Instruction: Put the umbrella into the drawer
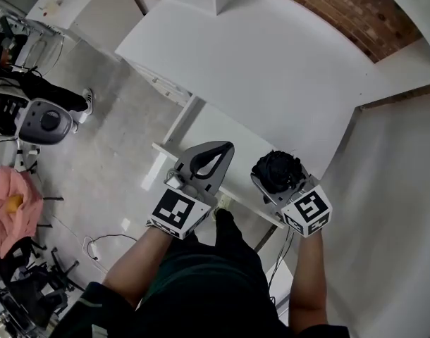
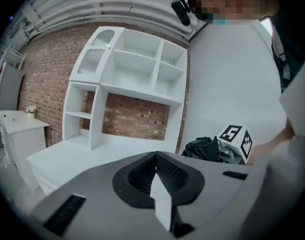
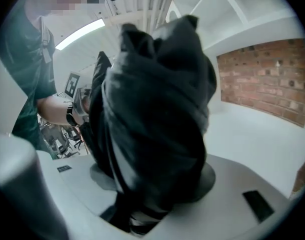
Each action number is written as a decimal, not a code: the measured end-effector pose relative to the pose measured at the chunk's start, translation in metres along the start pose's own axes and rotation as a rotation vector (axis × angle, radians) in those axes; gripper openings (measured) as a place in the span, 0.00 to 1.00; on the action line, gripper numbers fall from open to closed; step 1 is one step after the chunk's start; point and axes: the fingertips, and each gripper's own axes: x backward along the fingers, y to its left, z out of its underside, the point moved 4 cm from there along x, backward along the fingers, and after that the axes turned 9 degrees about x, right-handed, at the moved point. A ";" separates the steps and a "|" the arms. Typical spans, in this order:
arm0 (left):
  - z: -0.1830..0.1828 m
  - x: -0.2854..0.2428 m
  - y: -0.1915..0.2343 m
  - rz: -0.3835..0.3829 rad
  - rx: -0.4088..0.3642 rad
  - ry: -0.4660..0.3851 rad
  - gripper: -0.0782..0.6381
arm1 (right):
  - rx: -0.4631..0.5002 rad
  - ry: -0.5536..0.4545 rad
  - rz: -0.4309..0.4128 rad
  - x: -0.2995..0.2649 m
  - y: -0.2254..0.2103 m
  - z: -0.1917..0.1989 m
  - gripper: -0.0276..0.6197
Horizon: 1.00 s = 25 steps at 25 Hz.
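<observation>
Folded black umbrella (image 3: 152, 109) is clamped between the right gripper (image 1: 280, 178) jaws, sticking out ahead of them. Left gripper (image 2: 156, 159) jaws are pressed together, nothing held. White desk (image 1: 271, 69) is seen beyond both.

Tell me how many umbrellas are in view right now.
1. The black folded umbrella is clamped in the right gripper, near the white desk's front edge. The left gripper is shut and empty. Any others would be out of sight.
</observation>
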 end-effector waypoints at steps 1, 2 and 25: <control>0.006 -0.001 0.004 -0.014 0.009 0.008 0.12 | -0.001 0.025 -0.019 -0.007 0.000 0.011 0.39; 0.013 -0.002 0.007 -0.029 0.019 0.013 0.12 | -0.002 0.050 -0.036 -0.013 0.000 0.023 0.39; 0.104 -0.020 0.044 -0.139 0.107 0.151 0.12 | -0.061 0.479 -0.289 -0.105 0.031 0.217 0.39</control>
